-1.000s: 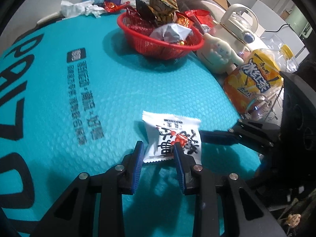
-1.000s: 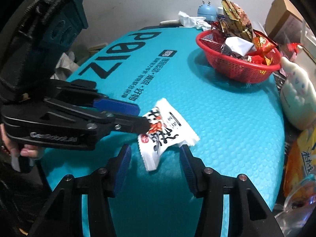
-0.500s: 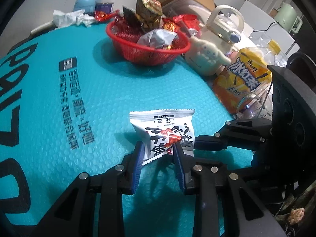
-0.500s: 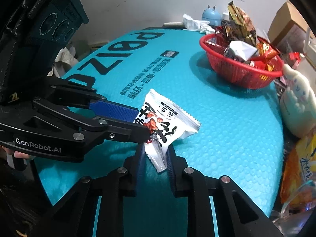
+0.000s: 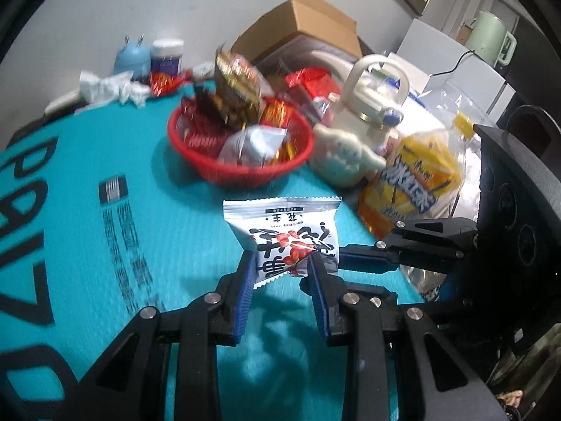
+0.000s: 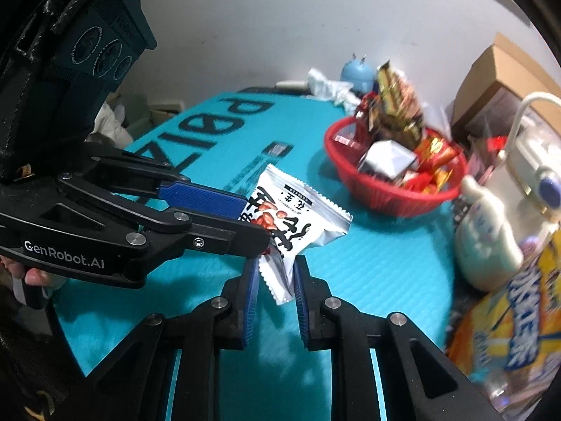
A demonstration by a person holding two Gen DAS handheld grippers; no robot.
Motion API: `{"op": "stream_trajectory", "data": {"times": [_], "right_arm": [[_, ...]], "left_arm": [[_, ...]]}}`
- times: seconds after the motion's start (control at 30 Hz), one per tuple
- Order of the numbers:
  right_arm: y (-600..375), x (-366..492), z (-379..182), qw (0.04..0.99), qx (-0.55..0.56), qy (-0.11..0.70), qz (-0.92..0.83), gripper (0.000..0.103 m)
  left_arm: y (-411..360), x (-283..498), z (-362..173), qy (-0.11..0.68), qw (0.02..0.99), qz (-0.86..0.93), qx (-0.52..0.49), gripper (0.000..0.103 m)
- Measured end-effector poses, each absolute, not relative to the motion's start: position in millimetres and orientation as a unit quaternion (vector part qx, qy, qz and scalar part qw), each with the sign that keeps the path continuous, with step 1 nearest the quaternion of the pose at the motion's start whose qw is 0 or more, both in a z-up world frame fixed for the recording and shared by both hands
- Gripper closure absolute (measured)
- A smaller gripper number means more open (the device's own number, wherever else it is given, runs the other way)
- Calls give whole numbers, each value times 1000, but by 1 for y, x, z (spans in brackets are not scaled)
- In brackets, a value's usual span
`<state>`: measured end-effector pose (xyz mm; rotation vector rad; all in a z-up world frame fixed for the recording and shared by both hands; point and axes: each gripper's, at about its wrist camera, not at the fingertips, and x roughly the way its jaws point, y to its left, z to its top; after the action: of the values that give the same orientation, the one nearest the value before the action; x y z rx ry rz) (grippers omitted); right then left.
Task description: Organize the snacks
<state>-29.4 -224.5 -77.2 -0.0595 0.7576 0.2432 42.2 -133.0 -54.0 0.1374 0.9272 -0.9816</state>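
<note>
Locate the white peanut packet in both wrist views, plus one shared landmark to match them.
Left wrist: white peanut packet at centre, just above that camera's own fingers, right gripper reaching in from the right.
Right wrist: packet at centre, left gripper reaching in from the left.
Shared landmark: red basket of snacks, beyond the packet in both.

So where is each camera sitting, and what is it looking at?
Left wrist: sits on the left gripper, looking down its fingers at the packet, with the right gripper beside.
Right wrist: sits on the right gripper, facing the same packet, with the left gripper and a fingertip.
Both show the basket.
</note>
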Motion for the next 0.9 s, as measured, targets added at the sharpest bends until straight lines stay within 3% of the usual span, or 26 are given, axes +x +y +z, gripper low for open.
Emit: {"op": "stream_trajectory", "data": {"times": [0.53,0.9], "right_arm": [[-262,20,-26,952,-50,302,31,84],[-274,62,-53,938,-42,343,-35,83]], "left_arm": [[-176,100,-7,349,796,-489,65,73],[-204,139,-40,385,783,-486,55,73]]}}
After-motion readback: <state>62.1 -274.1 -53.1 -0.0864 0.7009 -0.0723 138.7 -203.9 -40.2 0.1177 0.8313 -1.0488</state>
